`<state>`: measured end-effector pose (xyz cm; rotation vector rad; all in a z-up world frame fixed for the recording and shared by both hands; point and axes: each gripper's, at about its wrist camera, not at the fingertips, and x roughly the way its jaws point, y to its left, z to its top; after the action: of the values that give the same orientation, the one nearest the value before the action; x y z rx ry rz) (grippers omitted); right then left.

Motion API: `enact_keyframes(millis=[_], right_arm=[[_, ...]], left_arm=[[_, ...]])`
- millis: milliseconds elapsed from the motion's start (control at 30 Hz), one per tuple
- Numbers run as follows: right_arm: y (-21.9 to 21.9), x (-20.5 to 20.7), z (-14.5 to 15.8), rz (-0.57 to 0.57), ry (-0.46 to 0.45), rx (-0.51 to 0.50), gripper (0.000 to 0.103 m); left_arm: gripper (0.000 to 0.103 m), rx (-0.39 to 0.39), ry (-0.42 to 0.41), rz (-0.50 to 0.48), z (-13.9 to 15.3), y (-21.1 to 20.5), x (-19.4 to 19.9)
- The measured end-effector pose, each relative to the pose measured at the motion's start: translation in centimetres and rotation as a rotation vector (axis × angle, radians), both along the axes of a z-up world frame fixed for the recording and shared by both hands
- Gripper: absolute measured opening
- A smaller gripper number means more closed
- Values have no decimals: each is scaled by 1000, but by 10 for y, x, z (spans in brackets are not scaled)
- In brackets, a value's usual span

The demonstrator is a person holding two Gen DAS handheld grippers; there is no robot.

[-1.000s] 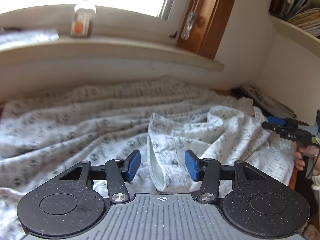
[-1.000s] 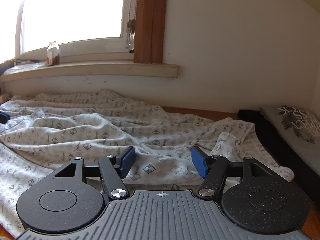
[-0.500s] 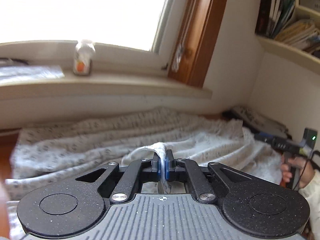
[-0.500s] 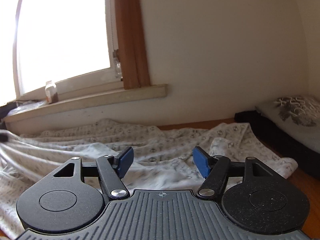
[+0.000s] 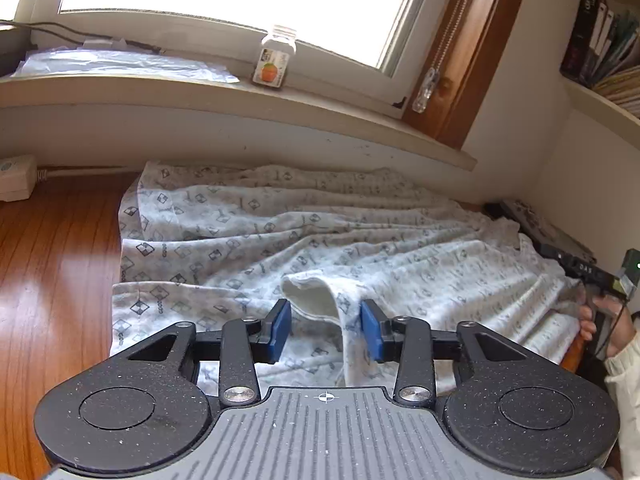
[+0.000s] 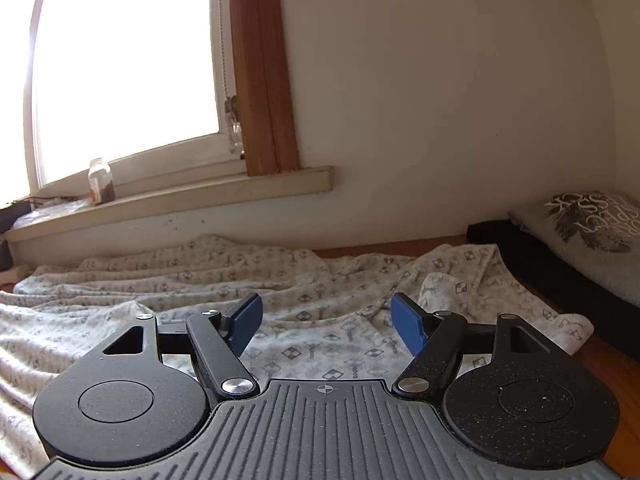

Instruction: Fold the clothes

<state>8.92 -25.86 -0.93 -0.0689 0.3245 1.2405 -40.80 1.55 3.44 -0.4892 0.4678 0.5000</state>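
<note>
A white garment with a grey diamond print (image 5: 280, 232) lies rumpled across the wooden floor below the window. A raised fold of it (image 5: 316, 296) stands between the blue pads of my left gripper (image 5: 326, 330), whose jaws are opening and not pressing the cloth. My right gripper (image 6: 326, 320) hovers low over the garment's (image 6: 312, 344) right part, its jaws opening with nothing between them. In the left wrist view the right gripper (image 5: 580, 270) shows at the far right edge, with the person's hand (image 5: 604, 320) on it.
Bare wood floor (image 5: 52, 272) lies left of the garment, with a white power strip (image 5: 14, 176) by the wall. A jar (image 5: 276, 60) stands on the windowsill. A dark mat with a grey printed cushion (image 6: 580, 240) borders the right side. Books (image 5: 600, 40) fill a shelf.
My left gripper closed on the fold, drew it along as the view shifted left over the garment's edge, then opened. The right gripper tipped upward and its jaws widened slightly.
</note>
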Motion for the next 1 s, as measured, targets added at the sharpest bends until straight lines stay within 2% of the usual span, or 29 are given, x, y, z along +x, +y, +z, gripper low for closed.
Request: enact_keyframes(millis=[133,200,233,300,433,533,567,600,633,700,767,833,933,1000], right_arm=[[5,-7,0,9,-41,-35,71],[5,-9,0,7,-51,-41,71],[5,-9,0,6,-52,-37,71],[3,-9,0,1,-52,-29,71],[1,-9,0,-9,-53,-16,71],[1,-9,-1,-10,-62,-13,71],[1,-10,-1,-10,-65,-13,71],[1,-10,-1,-10,-67,-13,71],[1,-10,-1,-9,-69,-12,71],[0,-9,-1,-9,-69,-10,71],[0,-9,-1,-10,-67,-10,71],[1,-9,-1,-20,-72,-16,71],[6,-18,-1,-34,-137,-47,71],[14,-31,2,-21,-189,-102,71]], left_arm=[[50,-71,-52,-2,-2,16,6],[61,-102,-85,-4,-3,23,6],[63,-118,-102,-4,-3,26,7],[64,-153,-89,-2,-10,34,12],[62,-159,-25,27,-21,49,31],[44,-90,26,24,-19,44,44],[34,-61,42,23,-18,41,47],[17,-27,46,12,-15,36,48],[12,5,36,1,-11,31,48],[12,41,-27,15,5,22,39],[12,78,-91,28,22,13,30],[12,129,-85,51,32,9,29],[22,124,11,57,23,16,39],[36,96,38,55,12,20,38]])
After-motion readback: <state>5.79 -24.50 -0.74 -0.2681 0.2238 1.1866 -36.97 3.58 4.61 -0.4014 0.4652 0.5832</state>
